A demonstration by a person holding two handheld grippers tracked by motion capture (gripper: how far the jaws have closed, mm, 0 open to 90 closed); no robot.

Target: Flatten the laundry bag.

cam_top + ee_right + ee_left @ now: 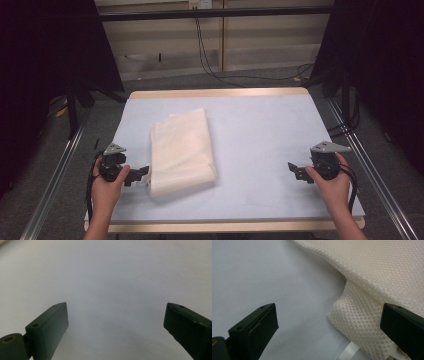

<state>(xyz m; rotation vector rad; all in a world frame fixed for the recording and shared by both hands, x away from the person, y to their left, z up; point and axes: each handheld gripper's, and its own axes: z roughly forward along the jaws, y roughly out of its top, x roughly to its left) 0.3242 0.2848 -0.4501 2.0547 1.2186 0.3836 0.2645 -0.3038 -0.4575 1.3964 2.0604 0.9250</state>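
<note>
Both hands rest low at the tabletop's (260, 150) near edge. Left gripper (141, 175), fingers wide apart, holding nothing, sits just beside the folded cream mesh cloth's (182, 150) near corner, perhaps brushing it. Right gripper (294, 171), fingers equally spread and empty, lies well right of the cloth.

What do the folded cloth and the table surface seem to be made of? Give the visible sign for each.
Folded cloth: probably a cream synthetic mesh knit, matt; rows of tiny holes show up close. Table surface: seemingly a smooth pale blue-grey sheet or mat, matt, over a light wooden edge.
</note>
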